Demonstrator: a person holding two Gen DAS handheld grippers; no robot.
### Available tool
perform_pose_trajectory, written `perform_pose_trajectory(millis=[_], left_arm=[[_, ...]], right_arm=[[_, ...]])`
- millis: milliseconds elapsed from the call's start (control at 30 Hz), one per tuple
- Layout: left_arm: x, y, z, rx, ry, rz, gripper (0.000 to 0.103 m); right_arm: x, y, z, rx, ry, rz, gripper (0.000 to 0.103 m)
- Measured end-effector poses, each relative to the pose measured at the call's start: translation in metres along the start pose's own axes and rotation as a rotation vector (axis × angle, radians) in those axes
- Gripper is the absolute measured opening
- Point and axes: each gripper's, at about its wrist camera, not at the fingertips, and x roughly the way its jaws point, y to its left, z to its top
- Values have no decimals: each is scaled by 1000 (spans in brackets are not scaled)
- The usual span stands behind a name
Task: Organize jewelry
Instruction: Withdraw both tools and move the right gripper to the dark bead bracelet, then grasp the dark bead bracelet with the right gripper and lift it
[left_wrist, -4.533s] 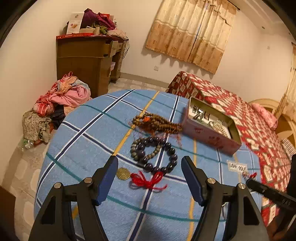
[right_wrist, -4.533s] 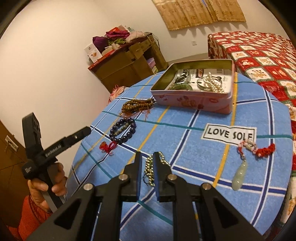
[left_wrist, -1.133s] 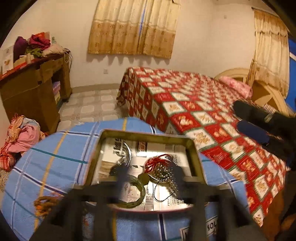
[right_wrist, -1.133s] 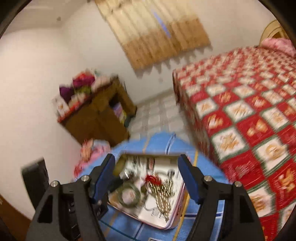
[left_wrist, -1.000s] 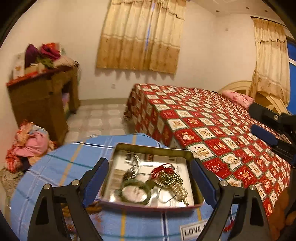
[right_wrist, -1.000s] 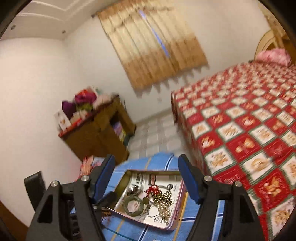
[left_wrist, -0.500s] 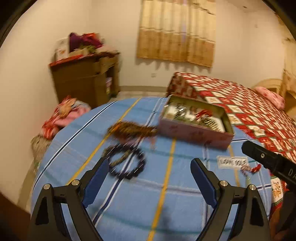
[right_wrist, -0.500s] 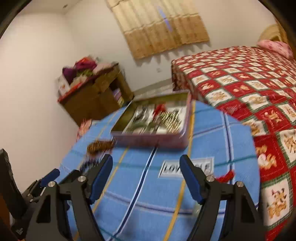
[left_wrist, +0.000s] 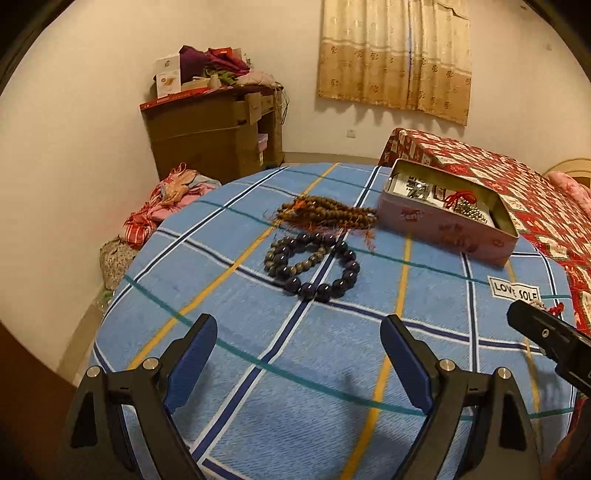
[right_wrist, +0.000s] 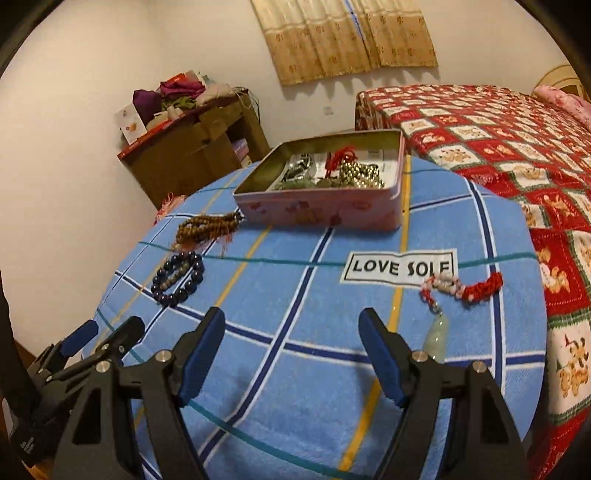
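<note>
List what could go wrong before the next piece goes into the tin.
The jade pendant necklace lies near the table's edge and could slide off if nudged. The dark bead bracelet touches the brown prayer beads, whose tassels may snag. The tin is already crowded.

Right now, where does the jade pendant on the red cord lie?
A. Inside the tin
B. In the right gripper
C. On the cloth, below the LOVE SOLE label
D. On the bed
C: the pendant lies on the blue cloth just below the label, outside the tin, and the right gripper is open and holds nothing.
</note>
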Motion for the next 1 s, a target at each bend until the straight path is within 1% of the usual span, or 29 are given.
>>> perform_pose_trajectory(millis=[100, 200, 267, 300, 333, 367, 467, 533, 633, 700, 733, 833, 933, 967, 1000], left_arm=[[4, 5, -6, -19, 24, 8, 90], [6, 14, -10, -51, 42, 7, 90], [6, 23, -12, -72, 43, 2, 90], [6, 26, -12, -75, 43, 8, 90], [4, 30, -12, -77, 38, 22, 90], [3, 34, -12, -75, 26, 39, 90], [0, 46, -10, -68, -13, 113, 90], [3, 54, -10, -83, -14, 145, 90], [8, 65, -15, -132, 7, 126, 90], [9, 67, -16, -147, 19, 108, 90], [8, 67, -16, -148, 15, 105, 90], [8, 67, -16, -144, 19, 92, 90], [12, 68, -15, -153, 38, 78, 90], [13, 69, -15, -161, 47, 73, 90], [14, 71, -15, -171, 55, 69, 90]], right_arm=[[1, 1, -2, -4, 9, -4, 78], [4, 4, -3, -13, 21, 10, 78], [4, 9, -2, -36, 22, 24, 76], [4, 12, -1, -46, 23, 34, 72], [5, 16, 1, -58, 26, 52, 68], [6, 20, 3, -70, 32, 68, 67], [18, 40, 11, -125, 77, 131, 66], [33, 52, 18, -130, 100, 173, 66], [61, 69, 29, -125, 128, 166, 66], [80, 82, 36, -136, 147, 164, 65], [87, 87, 39, -151, 152, 149, 63], [109, 105, 41, -210, 169, 75, 61], [127, 111, 34, -224, 228, 47, 58], [129, 114, 32, -238, 225, 29, 58], [130, 119, 30, -279, 213, -4, 56]])
